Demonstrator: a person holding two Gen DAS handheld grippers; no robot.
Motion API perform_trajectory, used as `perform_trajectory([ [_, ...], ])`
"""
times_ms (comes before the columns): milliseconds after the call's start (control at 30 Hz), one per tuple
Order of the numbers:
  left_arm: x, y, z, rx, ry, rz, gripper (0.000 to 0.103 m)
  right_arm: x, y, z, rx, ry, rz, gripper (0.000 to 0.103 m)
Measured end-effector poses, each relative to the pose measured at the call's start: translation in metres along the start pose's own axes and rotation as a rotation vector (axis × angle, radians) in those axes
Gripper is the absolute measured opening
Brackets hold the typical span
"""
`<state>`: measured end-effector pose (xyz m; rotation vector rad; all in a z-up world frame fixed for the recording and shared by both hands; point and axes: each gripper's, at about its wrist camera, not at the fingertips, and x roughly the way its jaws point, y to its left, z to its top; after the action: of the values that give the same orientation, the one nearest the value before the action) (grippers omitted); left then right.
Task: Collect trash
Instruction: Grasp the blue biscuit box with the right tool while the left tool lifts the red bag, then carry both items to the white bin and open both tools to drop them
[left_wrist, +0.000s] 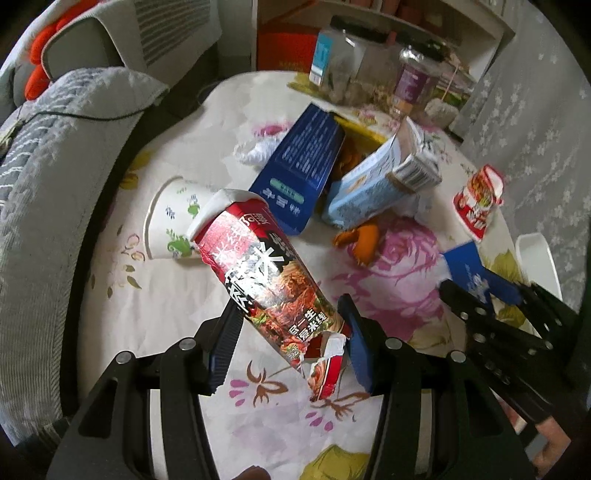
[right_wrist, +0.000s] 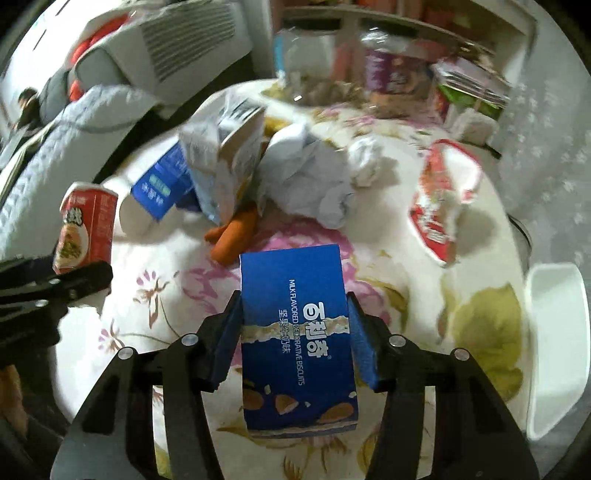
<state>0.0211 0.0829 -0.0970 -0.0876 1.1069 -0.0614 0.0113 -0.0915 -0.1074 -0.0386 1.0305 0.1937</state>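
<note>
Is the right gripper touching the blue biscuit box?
Touching. The right wrist view shows the right gripper with both pads pressed against the sides of the blue biscuit box.

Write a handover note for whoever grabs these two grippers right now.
Left gripper: shut on the red noodle cup, lifted off the table.
Right gripper: shut on the blue biscuit box.
Still on the floral tablecloth: paper cup, dark blue carton, light blue carton, orange peel, crumpled tissues, torn red wrapper.
Done: two items picked up. Left: bin them, then collect the rest.
</note>
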Motion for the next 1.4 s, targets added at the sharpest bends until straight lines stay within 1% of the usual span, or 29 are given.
perform_trajectory([
  [100,-0.003,-0.005,0.002,-0.009,-0.027,-0.007,0.053,-0.010,-0.015,0.002,0.046,-0.040,-0.039,0.051],
  [133,-0.004,-0.008,0.004,-0.012,-0.039,-0.013,0.053,-0.005,-0.023,0.010,0.053,-0.051,-0.050,0.051],
  [267,-0.008,-0.021,0.006,-0.018,-0.072,-0.027,0.053,-0.011,-0.041,0.018,0.095,-0.095,-0.093,0.051],
  [433,-0.011,-0.045,0.011,-0.003,-0.108,-0.047,0.053,-0.028,-0.060,0.019,0.138,-0.145,-0.136,0.051],
  [567,-0.012,-0.066,0.013,0.021,-0.134,-0.052,0.053,-0.041,-0.071,0.016,0.170,-0.176,-0.152,0.051],
  [867,-0.010,-0.101,0.014,0.067,-0.144,-0.070,0.053,-0.059,-0.107,0.016,0.260,-0.229,-0.199,0.051],
  [1067,-0.012,-0.115,0.011,0.096,-0.167,-0.075,0.053,-0.071,-0.136,0.016,0.324,-0.262,-0.254,0.051],
  [1167,-0.011,-0.122,0.011,0.107,-0.169,-0.076,0.053,-0.074,-0.150,0.016,0.357,-0.271,-0.277,0.051],
  [1300,-0.010,-0.131,0.011,0.116,-0.165,-0.080,0.053,-0.079,-0.168,0.016,0.383,-0.280,-0.337,0.051],
  [1400,-0.010,-0.139,0.009,0.130,-0.166,-0.085,0.053,-0.083,-0.181,0.014,0.413,-0.286,-0.363,0.051],
])
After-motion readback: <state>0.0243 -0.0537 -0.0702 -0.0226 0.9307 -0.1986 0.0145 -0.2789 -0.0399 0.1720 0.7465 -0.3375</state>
